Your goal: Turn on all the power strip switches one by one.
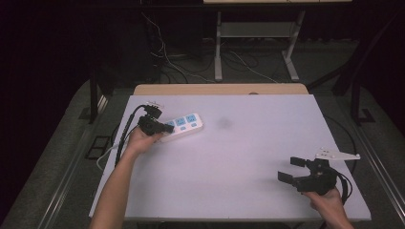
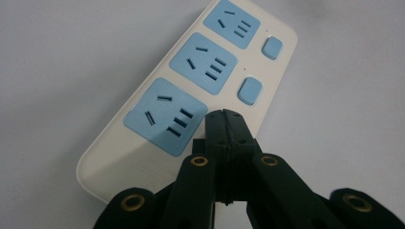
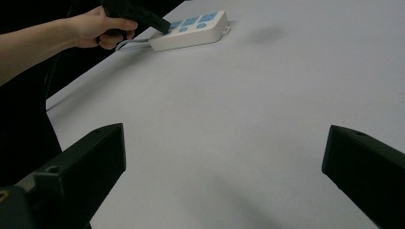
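A white power strip (image 1: 187, 125) with three blue sockets and blue switches lies at the table's far left. My left gripper (image 1: 168, 128) is shut, jaws pressed together with nothing between them. In the left gripper view its tip (image 2: 224, 125) sits over the near end of the power strip (image 2: 200, 67), beside the nearest socket, in line with the two visible switches; whether it touches I cannot tell. My right gripper (image 1: 292, 168) hangs open at the near right, nothing between its jaws (image 3: 224, 148). From there the power strip (image 3: 191, 32) and the left gripper (image 3: 155, 20) show far off.
The white table top (image 1: 239, 152) spans the view, with a wooden edge (image 1: 219, 89) at its far side. The strip's cable (image 1: 107, 155) drops off the left edge. Behind stand a desk frame (image 1: 218, 47) and loose cables on the floor.
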Demonstrator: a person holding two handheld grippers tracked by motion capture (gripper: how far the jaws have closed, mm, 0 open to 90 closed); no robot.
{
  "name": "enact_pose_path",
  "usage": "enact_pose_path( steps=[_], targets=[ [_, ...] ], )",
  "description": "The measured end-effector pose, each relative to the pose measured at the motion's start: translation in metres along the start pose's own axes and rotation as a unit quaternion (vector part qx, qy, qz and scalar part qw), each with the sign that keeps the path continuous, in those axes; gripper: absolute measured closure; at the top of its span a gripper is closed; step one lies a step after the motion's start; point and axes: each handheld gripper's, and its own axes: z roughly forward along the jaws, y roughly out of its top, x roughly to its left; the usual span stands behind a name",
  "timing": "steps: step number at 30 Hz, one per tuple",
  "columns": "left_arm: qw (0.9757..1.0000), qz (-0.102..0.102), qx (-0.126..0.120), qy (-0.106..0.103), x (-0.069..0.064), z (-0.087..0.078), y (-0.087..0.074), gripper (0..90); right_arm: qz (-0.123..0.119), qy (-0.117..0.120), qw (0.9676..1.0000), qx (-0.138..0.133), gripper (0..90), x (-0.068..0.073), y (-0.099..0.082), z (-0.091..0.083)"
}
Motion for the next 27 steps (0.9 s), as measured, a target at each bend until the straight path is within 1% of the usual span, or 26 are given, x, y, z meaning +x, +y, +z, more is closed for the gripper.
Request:
enact_pose_path(
  steps=[2, 4, 10, 13, 16, 18, 20, 23, 26, 27],
  targets=[
    [1.0000, -0.003, -0.004, -0.004, 0.0010, 0.0000, -0.0007, 90.0, 0.001, -0.001, 1.0000, -0.002, 1.0, -0.0010, -0.0001, -0.0008],
    [1.0000, -0.002, -0.005, -0.003, 0.0010, -0.0001, -0.0010, 90.0, 0.003, 0.001, 1.0000, -0.004, 0.9, -0.0013, -0.0002, -0.0020],
    [0.9998, -0.017, -0.009, -0.011, 0.0033, 0.0000, -0.0017, 90.0, 0.006, 0.000, 1.0000, -0.007, 0.9, -0.0022, -0.0002, -0.0034],
    [0.9996, -0.020, -0.015, -0.011, 0.0033, 0.0002, -0.0026, 89.9, 0.007, -0.001, 1.0000, -0.007, 0.9, -0.0027, -0.0003, -0.0034],
    [0.9999, -0.011, -0.012, -0.003, 0.0017, -0.0001, -0.0017, 89.8, 0.006, -0.003, 1.0000, -0.005, 0.9, -0.0028, -0.0004, -0.0022],
    [0.9998, -0.014, -0.014, -0.001, 0.0012, -0.0011, -0.0014, 89.8, 0.005, -0.003, 1.0000, -0.002, 0.9, -0.0027, -0.0004, -0.0012],
    [0.9999, -0.012, -0.012, 0.001, 0.0010, -0.0012, -0.0007, 89.8, 0.002, -0.004, 1.0000, 0.000, 0.9, -0.0025, -0.0005, -0.0004],
    [0.9999, -0.005, -0.009, 0.003, 0.0001, -0.0009, 0.0005, 89.8, 0.001, -0.005, 1.0000, 0.001, 1.0, -0.0019, -0.0006, 0.0003],
    [1.0000, 0.005, -0.001, 0.006, -0.0022, -0.0003, 0.0029, 89.8, -0.001, -0.006, 1.0000, 0.002, 0.9, -0.0020, -0.0005, 0.0005],
    [0.9999, 0.012, 0.004, 0.006, -0.0025, -0.0004, 0.0041, 89.8, -0.002, -0.007, 1.0000, 0.003, 0.9, -0.0020, -0.0006, 0.0007]
  ],
)
